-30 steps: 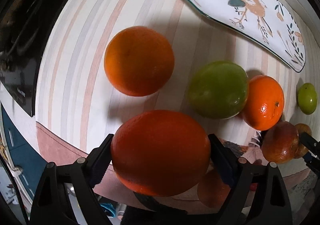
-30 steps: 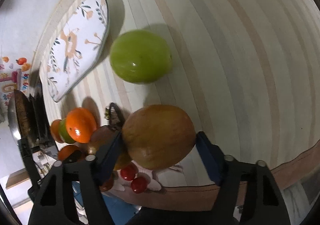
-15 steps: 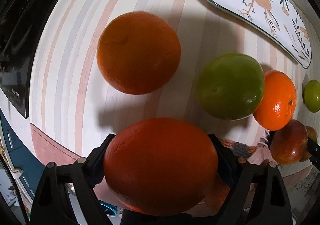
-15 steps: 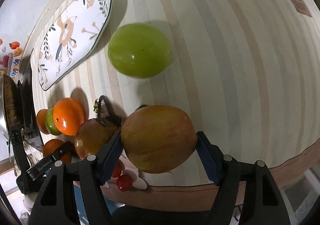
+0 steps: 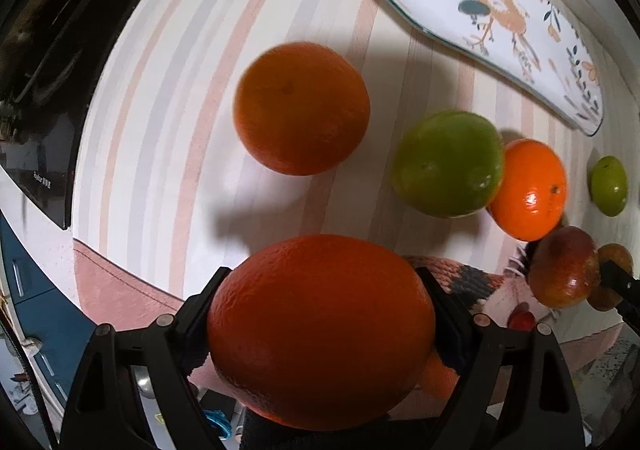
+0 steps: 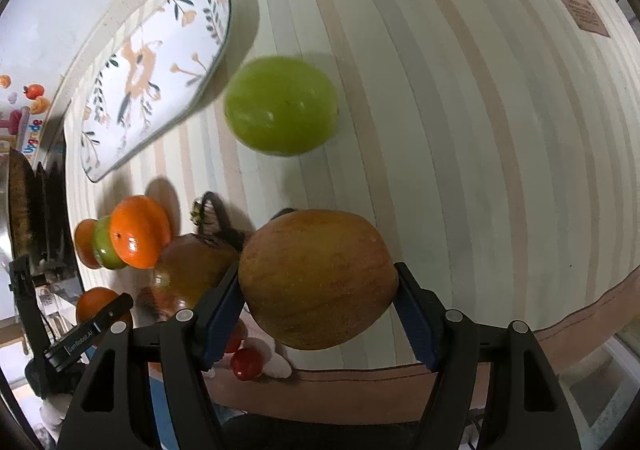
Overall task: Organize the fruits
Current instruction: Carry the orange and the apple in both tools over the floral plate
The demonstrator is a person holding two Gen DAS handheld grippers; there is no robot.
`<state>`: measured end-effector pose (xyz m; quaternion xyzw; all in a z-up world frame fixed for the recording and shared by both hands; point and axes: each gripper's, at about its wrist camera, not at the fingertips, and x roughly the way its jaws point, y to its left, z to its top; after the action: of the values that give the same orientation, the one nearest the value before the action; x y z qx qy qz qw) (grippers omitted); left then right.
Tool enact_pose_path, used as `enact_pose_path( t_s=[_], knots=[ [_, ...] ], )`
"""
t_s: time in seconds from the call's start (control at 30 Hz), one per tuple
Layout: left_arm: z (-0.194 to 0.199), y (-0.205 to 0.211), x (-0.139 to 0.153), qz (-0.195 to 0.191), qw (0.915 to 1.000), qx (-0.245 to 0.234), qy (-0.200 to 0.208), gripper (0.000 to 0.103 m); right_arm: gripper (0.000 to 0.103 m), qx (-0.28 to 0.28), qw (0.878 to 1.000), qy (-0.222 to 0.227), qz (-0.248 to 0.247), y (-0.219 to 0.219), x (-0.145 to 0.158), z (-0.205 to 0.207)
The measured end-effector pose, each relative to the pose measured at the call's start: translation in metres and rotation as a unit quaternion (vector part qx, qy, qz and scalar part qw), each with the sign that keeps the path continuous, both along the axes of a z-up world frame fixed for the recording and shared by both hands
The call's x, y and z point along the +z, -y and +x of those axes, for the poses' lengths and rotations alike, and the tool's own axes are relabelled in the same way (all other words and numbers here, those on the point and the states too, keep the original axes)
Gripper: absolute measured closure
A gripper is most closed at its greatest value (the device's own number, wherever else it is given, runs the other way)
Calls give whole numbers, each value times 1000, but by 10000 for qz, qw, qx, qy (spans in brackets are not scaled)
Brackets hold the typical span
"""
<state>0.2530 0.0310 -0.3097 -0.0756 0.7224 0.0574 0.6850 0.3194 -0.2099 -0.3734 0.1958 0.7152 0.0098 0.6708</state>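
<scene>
Left tool (image 5: pixel 320 330) clamps big orange (image 5: pixel 320 330), lifted since a second ago; loose orange (image 5: pixel 301 107) now at 12 o'clock. Right tool (image 6: pixel 318 282) grips apple (image 6: pixel 318 278). Both likely plate-bound (image 5: pixel 500 21).

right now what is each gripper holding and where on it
Left gripper clamps a big orange by its two opposite sides; right gripper clamps an apple likewise.

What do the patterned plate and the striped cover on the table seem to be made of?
The plate looks like glazed ceramic: a smooth white surface with painted flowers and a thin dark rim line. The striped cover looks like matte cloth, probably woven fabric: soft pastel stripes, no shine, and a stitched border band at its edge. Neither can be confirmed by look alone.
</scene>
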Motion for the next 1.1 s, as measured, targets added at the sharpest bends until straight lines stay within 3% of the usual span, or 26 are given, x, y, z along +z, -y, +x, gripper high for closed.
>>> enact_pose_path(
  t_s=[0.17, 0.33, 0.43, 0.6, 0.83, 1.1],
  knots=[
    [-17, -13, 37, -308, 9993, 146, 151, 15, 29, -45, 9997, 174, 166, 14, 24, 6],
    [-13, -18, 96, -600, 9963, 205, 581, 15, 29, -28, 9980, 453, 439, 11, 58, 18],
    [28, -23, 128, -829, 9931, 104, 825, 15, 29, 45, 9961, 643, 606, -7, 75, 36],
    [111, -15, 138, -949, 9909, -136, 942, 15, 29, 378, 9941, 865, 532, -35, 79, 88],
    [230, 25, 45, -873, 9943, -442, 434, 15, 29, 930, 9919, 860, 55, -84, 36, 171],
    [276, 29, 5, -924, 9945, -481, -95, 15, 29, 1545, 9857, 631, -236, -115, 7, 224]
  ],
)
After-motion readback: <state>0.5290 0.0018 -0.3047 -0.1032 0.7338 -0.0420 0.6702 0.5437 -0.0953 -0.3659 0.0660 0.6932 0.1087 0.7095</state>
